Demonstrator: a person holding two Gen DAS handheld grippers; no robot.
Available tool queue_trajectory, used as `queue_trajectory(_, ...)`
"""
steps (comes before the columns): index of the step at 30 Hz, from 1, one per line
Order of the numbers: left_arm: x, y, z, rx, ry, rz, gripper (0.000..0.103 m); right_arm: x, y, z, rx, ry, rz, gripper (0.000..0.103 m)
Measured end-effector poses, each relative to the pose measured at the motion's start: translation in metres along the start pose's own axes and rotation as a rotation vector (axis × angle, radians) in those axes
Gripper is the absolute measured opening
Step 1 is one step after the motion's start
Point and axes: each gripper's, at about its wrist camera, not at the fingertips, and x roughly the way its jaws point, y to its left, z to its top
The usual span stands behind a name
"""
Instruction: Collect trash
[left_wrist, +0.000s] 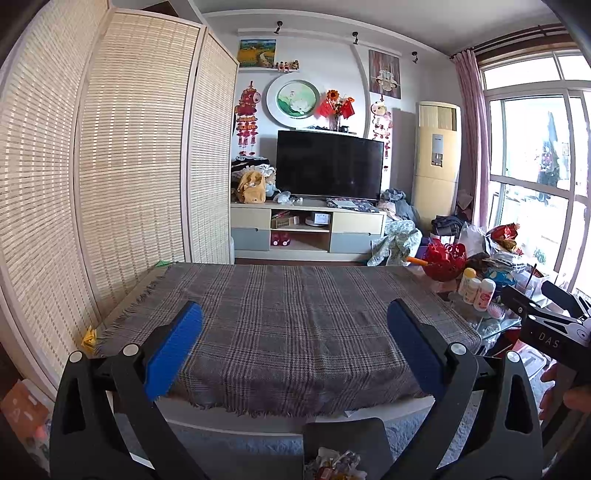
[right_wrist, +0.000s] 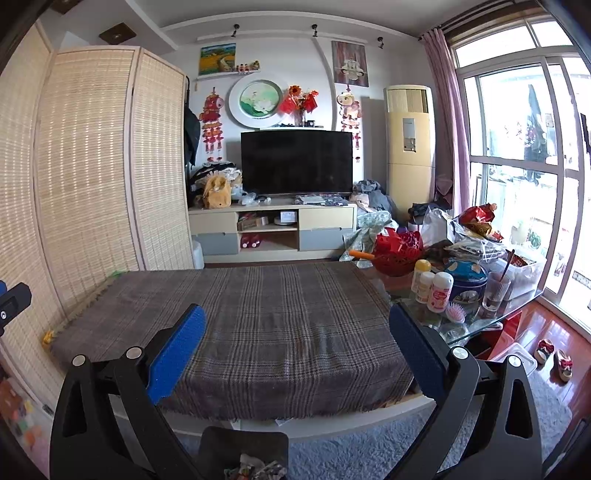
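My left gripper (left_wrist: 294, 332) is open and empty above the near part of a table covered with a plaid cloth (left_wrist: 288, 317). My right gripper (right_wrist: 297, 336) is also open and empty over the same cloth (right_wrist: 258, 314). A black bin (left_wrist: 345, 443) with crumpled wrappers (left_wrist: 338, 465) inside stands on the floor below the table's front edge; it also shows in the right wrist view (right_wrist: 243, 452). A small yellow scrap (left_wrist: 89, 336) lies at the table's left edge, and a green scrap (left_wrist: 162, 263) at its far left corner. The right gripper's body (left_wrist: 546, 325) shows at the right of the left view.
A bamboo screen (left_wrist: 110, 166) stands close along the left. A glass side table (right_wrist: 476, 325) on the right holds bottles (right_wrist: 432, 286), a blue tin (right_wrist: 467, 280), a glass (right_wrist: 496, 291), a red basket (right_wrist: 397, 254) and bags. A TV stand (right_wrist: 273, 229) is behind. Slippers (right_wrist: 554, 356) lie on the red floor.
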Motion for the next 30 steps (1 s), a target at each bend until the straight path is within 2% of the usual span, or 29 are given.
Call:
queue_trajectory(8,0.0006,-0.0027,-0.0009,0.009,-0.003,0.025,0.095,0.0024,0.0064,0.0001,-0.003,0.008,-0.012,0.1)
queue_trajectory(13,0.0042,-0.0031,-0.0026,-0.001,0.003,-0.01,0.095,0.0041,0.0061,-0.0006,-0.001,0.009,-0.016,0.1)
queue_trajectory(18,0.0089,-0.0058,-0.0057,0.028,0.006,0.037,0.095,0.0052,0.0037,-0.0012,0.005,0.016,-0.014,0.1)
queue_trajectory(30,0.0084,-0.0071,-0.003,0.046,0.004,0.018,0.095,0.0052,-0.001,0.002,0.016,0.012,-0.02,0.1)
